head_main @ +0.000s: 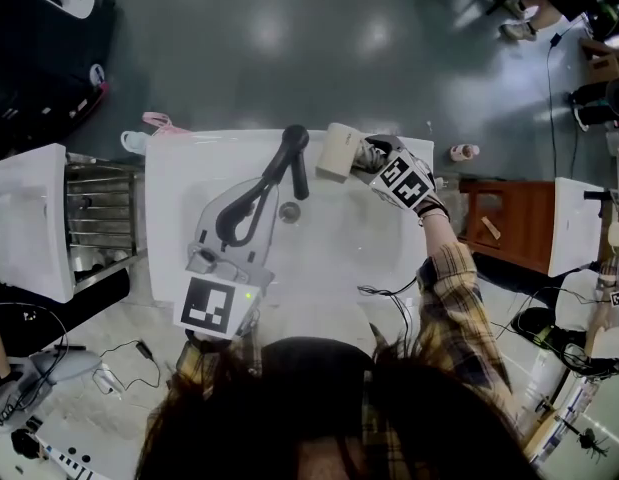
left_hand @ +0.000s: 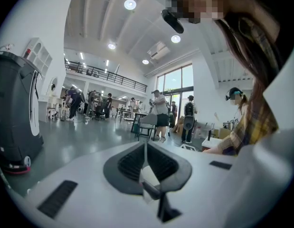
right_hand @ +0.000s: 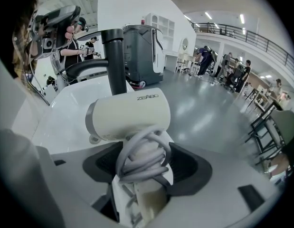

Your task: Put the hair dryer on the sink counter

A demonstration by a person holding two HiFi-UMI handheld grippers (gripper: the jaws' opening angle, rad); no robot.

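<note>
A cream hair dryer (head_main: 334, 151) lies at the back rim of the white sink counter (head_main: 179, 168), just right of the black faucet (head_main: 297, 148). My right gripper (head_main: 361, 158) stands behind it. In the right gripper view the dryer (right_hand: 130, 113) has its cord wound round the handle. The handle sits between the wide-spread jaws of the right gripper (right_hand: 144, 160), which I read as open. The faucet (right_hand: 113, 56) rises behind it from the counter (right_hand: 66, 108). My left gripper (head_main: 237, 218) hovers over the basin's front left. The left gripper (left_hand: 146, 160) is shut and holds nothing.
A metal rack (head_main: 99, 208) and a white unit (head_main: 29, 218) stand left of the sink. A brown cabinet (head_main: 509, 223) is at the right. A small bottle (head_main: 464, 152) lies on the floor beyond the sink. Cables (head_main: 389, 298) trail at the front right. People (left_hand: 158, 113) stand far off.
</note>
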